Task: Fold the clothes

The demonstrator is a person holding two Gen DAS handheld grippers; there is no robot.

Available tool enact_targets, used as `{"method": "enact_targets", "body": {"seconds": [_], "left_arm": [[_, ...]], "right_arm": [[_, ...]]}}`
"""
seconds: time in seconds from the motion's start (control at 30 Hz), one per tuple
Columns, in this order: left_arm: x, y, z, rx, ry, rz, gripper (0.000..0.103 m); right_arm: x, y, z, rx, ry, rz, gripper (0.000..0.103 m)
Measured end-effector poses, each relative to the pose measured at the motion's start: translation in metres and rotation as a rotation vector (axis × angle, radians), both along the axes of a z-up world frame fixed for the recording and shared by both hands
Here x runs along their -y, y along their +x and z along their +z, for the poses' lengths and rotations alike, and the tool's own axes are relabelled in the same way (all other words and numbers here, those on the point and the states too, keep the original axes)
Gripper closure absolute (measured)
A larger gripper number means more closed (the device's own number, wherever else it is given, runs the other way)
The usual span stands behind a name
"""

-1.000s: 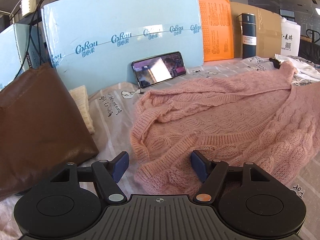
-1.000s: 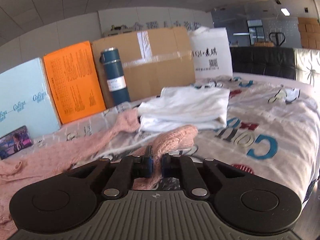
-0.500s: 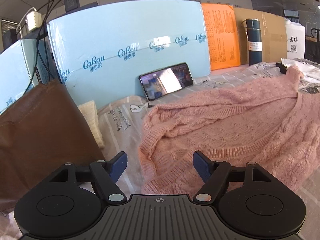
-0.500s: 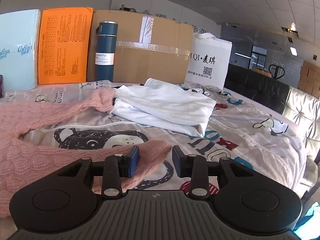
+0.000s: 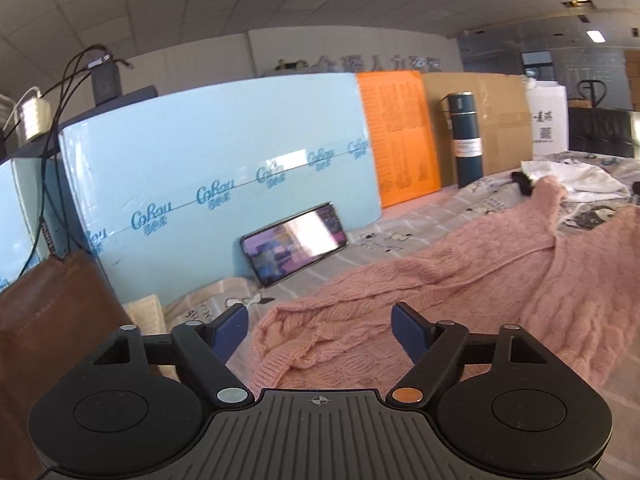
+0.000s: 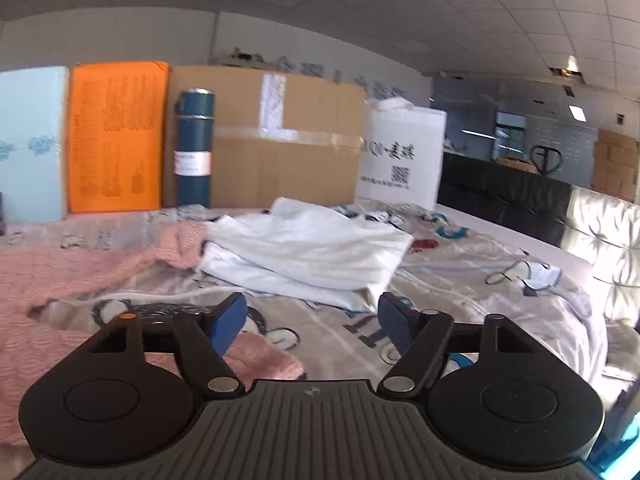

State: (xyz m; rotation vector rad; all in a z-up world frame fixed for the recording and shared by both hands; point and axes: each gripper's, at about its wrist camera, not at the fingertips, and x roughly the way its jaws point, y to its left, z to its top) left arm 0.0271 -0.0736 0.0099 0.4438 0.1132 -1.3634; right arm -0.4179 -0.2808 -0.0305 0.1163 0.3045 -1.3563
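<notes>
Pink sweater [image 5: 460,292] lies loose below both grippers' parted jaws

**Background items on and behind the bed**

A printed bedsheet [image 6: 500,264] covers the lower half of both views. Upper left of the left wrist view: a light blue foam board [image 5: 224,168] stands upright, with a phone [image 5: 294,236] leaning on its long edge against it, screen lit. An orange panel [image 5: 396,140] stands right of the board, then a cardboard box [image 6: 280,140] with a dark teal flask [image 6: 194,148] upright in front. A white printed bag [image 6: 402,158] sits right of the box. A brown leather bag [image 5: 48,320] fills the left edge. A black sofa [image 6: 508,200] occupies the right of the right wrist view.
</notes>
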Motion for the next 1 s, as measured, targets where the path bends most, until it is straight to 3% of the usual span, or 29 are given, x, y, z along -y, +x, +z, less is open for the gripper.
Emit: {"method": "enact_targets", "body": {"seconds": [0.13, 0.23, 0.4, 0.47, 0.6, 0.83, 1.0], "left_arm": [[-0.020, -0.020, -0.001, 0.115, 0.036, -0.091, 0.006], [-0.032, -0.031, -0.005, 0.157, 0.112, -0.138, 0.004], [-0.046, -0.049, -0.014, 0.242, 0.236, -0.232, 0.003], [-0.047, -0.055, -0.019, 0.284, 0.289, -0.236, 0.003], [-0.037, -0.059, -0.034, 0.351, 0.376, -0.213, 0.002], [-0.014, -0.066, -0.040, 0.377, 0.335, -0.206, 0.000], [-0.006, -0.061, -0.044, 0.373, 0.272, -0.204, 0.000]], "right_arm": [[-0.022, 0.004, 0.005, -0.054, -0.015, 0.284, 0.007], [-0.031, 0.011, 0.005, -0.117, 0.021, 0.407, 0.004], [-0.047, 0.026, 0.001, -0.293, 0.093, 0.552, 0.002], [-0.051, 0.032, -0.004, -0.375, 0.112, 0.588, 0.002], [-0.049, 0.043, -0.011, -0.446, 0.117, 0.616, 0.001], [-0.042, 0.070, -0.014, -0.472, 0.088, 0.687, 0.001], [-0.041, 0.090, -0.015, -0.415, 0.077, 0.771, 0.001]]}}
